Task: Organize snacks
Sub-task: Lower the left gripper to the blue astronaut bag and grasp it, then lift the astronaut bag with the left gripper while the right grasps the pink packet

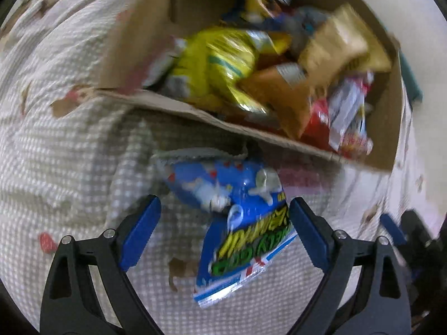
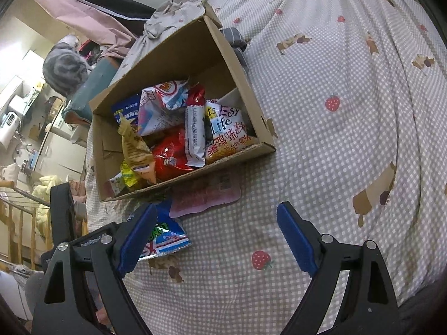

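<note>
The blue snack packet [image 1: 237, 223] lay flat on the checked bedspread [image 1: 69, 139], just outside the near wall of the cardboard box [image 1: 279, 136], with its printed end toward the left gripper [image 1: 223, 231]. That gripper was spread wide, its blue pads on either side of the packet, the right-hand pad at the packet's edge and the left-hand one well clear; it held nothing. The right gripper [image 2: 215, 237] was also wide and empty, over bare bedspread [image 2: 335, 139]. From its view the blue packet [image 2: 164, 240] showed beside its left pad, and a pink packet [image 2: 206, 195] lay touching or nearly touching the box's [image 2: 195, 173] near wall, partly under the blue one's far end as far as could be told.

The box already held a loose heap: a yellow packet [image 1: 218, 64], red ones, a tan one, several standing on edge.

The likely trouble was the grasp itself. The foil looked slick and puffed, so jaws closing off-centre might squeeze it sideways out of the pads or catch only a corner. The soft bedding would give under pressure and could be pinched with the packet. Lifting low might snag the box's near rim and drag the light box.

Open room lay to the right, over bare bedspread; the bed's edge dropped away on the left.
</note>
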A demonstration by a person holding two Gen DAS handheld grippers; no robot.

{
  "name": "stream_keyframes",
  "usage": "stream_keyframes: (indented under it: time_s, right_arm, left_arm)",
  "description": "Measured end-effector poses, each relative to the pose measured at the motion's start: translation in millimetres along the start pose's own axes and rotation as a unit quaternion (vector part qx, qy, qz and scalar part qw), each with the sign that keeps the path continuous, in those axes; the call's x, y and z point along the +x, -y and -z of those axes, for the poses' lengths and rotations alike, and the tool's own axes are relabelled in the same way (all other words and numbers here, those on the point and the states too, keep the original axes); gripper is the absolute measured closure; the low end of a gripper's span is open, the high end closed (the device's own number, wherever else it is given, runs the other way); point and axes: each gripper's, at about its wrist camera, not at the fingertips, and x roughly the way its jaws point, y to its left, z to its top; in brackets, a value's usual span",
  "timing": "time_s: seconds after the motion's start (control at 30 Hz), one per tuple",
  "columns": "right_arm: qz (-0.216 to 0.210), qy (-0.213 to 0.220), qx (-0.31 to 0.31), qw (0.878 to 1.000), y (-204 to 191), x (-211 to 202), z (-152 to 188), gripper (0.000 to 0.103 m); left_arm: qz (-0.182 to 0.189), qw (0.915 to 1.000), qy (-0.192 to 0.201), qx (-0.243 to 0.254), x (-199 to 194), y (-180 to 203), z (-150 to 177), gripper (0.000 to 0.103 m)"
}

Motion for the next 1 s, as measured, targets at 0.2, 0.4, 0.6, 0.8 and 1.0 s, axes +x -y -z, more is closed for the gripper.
stream_keyframes:
  time_s: [0.2, 0.4, 0.6, 0.8, 1.0]
  right_arm:
    - [0.009, -0.012, -0.007, 1.000, -0.9, 9.1, 1.2, 0.013]
    - [0.016, -0.022, -0.016, 0.999, -2.9, 14.9, 2.1, 0.013]
    - [0.008, -0.038, -0.017, 0.999, -4.0, 20.7, 5.6, 0.013]
    - [-0.011, -0.061, -0.014, 0.998, -5.7, 28.5, 11.6, 0.013]
    - [-0.066, -0.097, 0.079, 0.990, 11.1, 46.8, 21.0, 0.013]
  left_arm:
    - [0.002, 0.9991, -0.033, 0.025, 17.5, 16.7, 10.1, 0.045]
    - [-0.001, 0.9994, -0.024, 0.026, 9.8, 23.4, 15.9, 0.060]
    - [-0.038, 0.9974, -0.002, 0.061, -19.4, 36.5, 34.3, 0.060]
    - [-0.016, 0.9983, -0.009, 0.055, -52.9, 32.4, 38.6, 0.060]
    - [-0.043, 0.9942, 0.018, 0.096, -83.7, 34.1, 56.0, 0.060]
